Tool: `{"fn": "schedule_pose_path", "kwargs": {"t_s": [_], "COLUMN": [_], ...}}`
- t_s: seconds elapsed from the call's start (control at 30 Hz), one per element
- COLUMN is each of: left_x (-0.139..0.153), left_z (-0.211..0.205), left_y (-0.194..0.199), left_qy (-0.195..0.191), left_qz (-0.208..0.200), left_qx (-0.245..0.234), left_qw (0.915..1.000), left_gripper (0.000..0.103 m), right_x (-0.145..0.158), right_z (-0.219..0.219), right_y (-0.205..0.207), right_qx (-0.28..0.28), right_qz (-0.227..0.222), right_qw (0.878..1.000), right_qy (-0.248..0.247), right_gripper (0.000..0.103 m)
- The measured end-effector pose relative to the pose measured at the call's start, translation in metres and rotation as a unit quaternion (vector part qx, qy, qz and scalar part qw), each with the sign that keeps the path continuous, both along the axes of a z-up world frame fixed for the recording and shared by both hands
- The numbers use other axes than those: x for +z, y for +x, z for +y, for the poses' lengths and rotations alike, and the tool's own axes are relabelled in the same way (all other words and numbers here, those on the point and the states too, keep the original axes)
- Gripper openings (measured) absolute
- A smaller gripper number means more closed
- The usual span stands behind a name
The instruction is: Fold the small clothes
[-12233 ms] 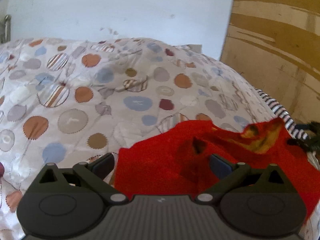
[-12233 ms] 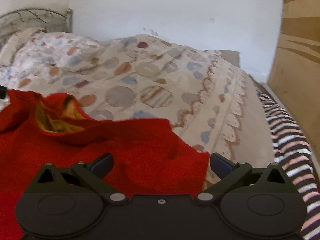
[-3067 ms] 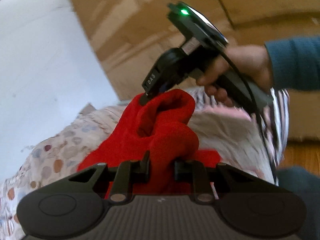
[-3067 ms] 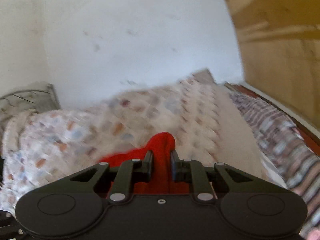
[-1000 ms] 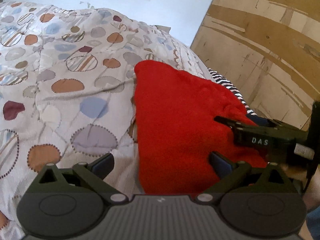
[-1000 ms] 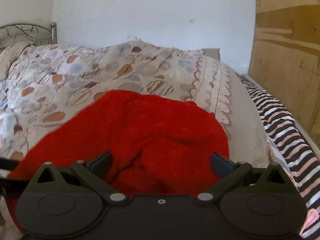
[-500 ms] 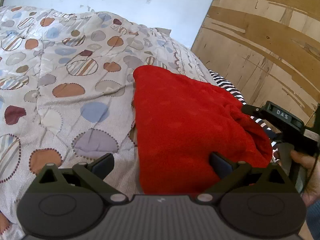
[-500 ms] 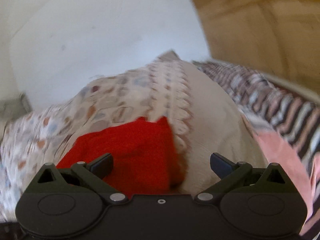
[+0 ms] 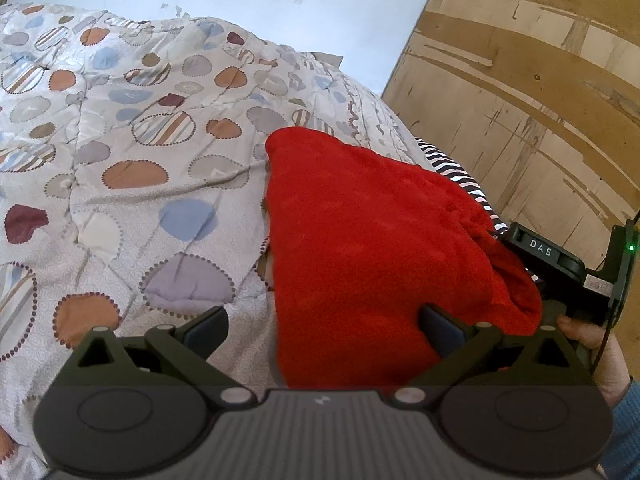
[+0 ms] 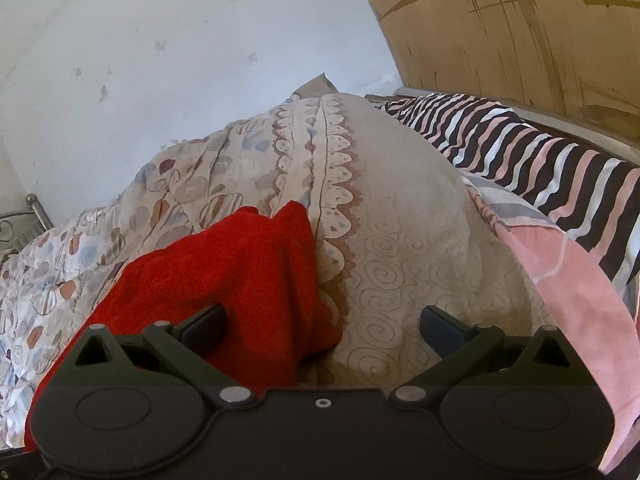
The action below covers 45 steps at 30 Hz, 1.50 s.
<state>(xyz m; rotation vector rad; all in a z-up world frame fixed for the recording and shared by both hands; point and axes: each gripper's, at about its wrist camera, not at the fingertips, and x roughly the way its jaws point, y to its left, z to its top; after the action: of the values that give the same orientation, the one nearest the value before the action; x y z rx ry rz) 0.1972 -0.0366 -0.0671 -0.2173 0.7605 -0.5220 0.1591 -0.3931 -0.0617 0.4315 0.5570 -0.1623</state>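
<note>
Item: red garment [image 9: 372, 248], folded, lying on the patterned quilt [image 9: 132, 184].

Position: directly ahead of the left gripper [image 9: 322, 326], reaching between its fingers toward the right one; long axis running away from that gripper (far corner narrowing toward the wall).

Left gripper: fingers spread, nothing pinched.

Right gripper [image 10: 322, 324]: spread too, empty; the garment lies ahead and to its left, one edge by its left finger.

Nearer: the left, judged better placed for the next fold.

Change: three seconds earlier both grippers were clamped on bunched red cloth held aloft; now released, laid flat.
</note>
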Motion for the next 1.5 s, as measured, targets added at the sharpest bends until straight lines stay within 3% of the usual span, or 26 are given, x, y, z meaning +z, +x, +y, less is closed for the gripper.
{"fn": "schedule_pose_path", "kwargs": {"t_s": [0.17,0.33,0.47,0.57,0.63,0.77,0.87,0.97,1.07,1.1,1.17,1.2,1.27,1.37,1.43,1.5], "left_x": [-0.002,-0.003,0.009,0.021,0.023,0.018,0.009,-0.005,-0.027,-0.031,-0.03,-0.024,-0.011,0.004,0.014,0.026], "left_z": [0.001,0.009,0.021,0.017,0.009,-0.001,-0.005,-0.004,-0.001,0.0,-0.003,-0.006,-0.013,-0.021,-0.02,-0.017], "left_y": [0.002,0.003,0.001,0.009,0.022,0.051,0.069,0.083,0.101,0.105,0.106,0.103,0.094,0.089,0.09,0.088], "left_qy": [-0.005,-0.027,-0.071,-0.051,-0.025,-0.025,-0.039,-0.067,-0.112,-0.12,-0.109,-0.093,-0.061,-0.036,-0.035,-0.038], "left_qz": [0.001,0.009,-0.028,-0.055,-0.055,-0.013,0.036,0.086,0.162,0.177,0.166,0.149,0.105,0.098,0.102,0.09], "left_qx": [-0.004,-0.006,-0.022,-0.031,-0.037,-0.078,-0.104,-0.12,-0.125,-0.123,-0.12,-0.118,-0.128,-0.124,-0.109,-0.105], "left_qw": [1.0,0.9996,0.9968,0.9967,0.9975,0.9966,0.9932,0.9868,0.9725,0.9691,0.9728,0.9773,0.9843,0.9868,0.9882,0.9896], "left_gripper": [0.103,0.102,0.103,0.103,0.103,0.103,0.103,0.103,0.103,0.103,0.103,0.101,0.09,0.077,0.061,0.054], "right_x": [0.0,0.002,0.006,0.012,0.016,0.01,-0.004,-0.007,-0.003,-0.002,0.002,0.006,0.016,0.029,0.036,0.045], "right_z": [0.001,0.014,0.025,0.033,0.03,-0.002,-0.018,-0.007,0.002,0.002,0.004,0.007,0.015,0.031,0.038,0.044], "right_y": [-0.001,-0.005,-0.006,0.0,0.008,0.034,0.043,0.041,0.04,0.04,0.04,0.039,0.039,0.038,0.038,0.037], "right_qx": [-0.001,-0.005,0.022,0.075,0.099,0.102,0.104,0.118,0.128,0.128,0.129,0.131,0.138,0.148,0.15,0.15], "right_qz": [-0.002,-0.013,-0.033,-0.05,-0.055,-0.032,-0.016,-0.016,-0.016,-0.014,-0.014,-0.015,-0.021,-0.027,-0.037,-0.049], "right_qw": [1.0,0.998,0.995,0.989,0.988,0.994,0.99,0.99,0.99,0.99,0.99,0.991,0.99,0.988,0.987,0.986], "right_qy": [-0.007,-0.055,-0.092,-0.116,-0.106,0.025,0.099,0.076,0.058,0.057,0.047,0.037,0.003,-0.042,-0.049,-0.047], "right_gripper": [0.103,0.103,0.102,0.102,0.102,0.102,0.091,0.085,0.077,0.07,0.054,0.044,0.036,0.032,0.03,0.029]}}
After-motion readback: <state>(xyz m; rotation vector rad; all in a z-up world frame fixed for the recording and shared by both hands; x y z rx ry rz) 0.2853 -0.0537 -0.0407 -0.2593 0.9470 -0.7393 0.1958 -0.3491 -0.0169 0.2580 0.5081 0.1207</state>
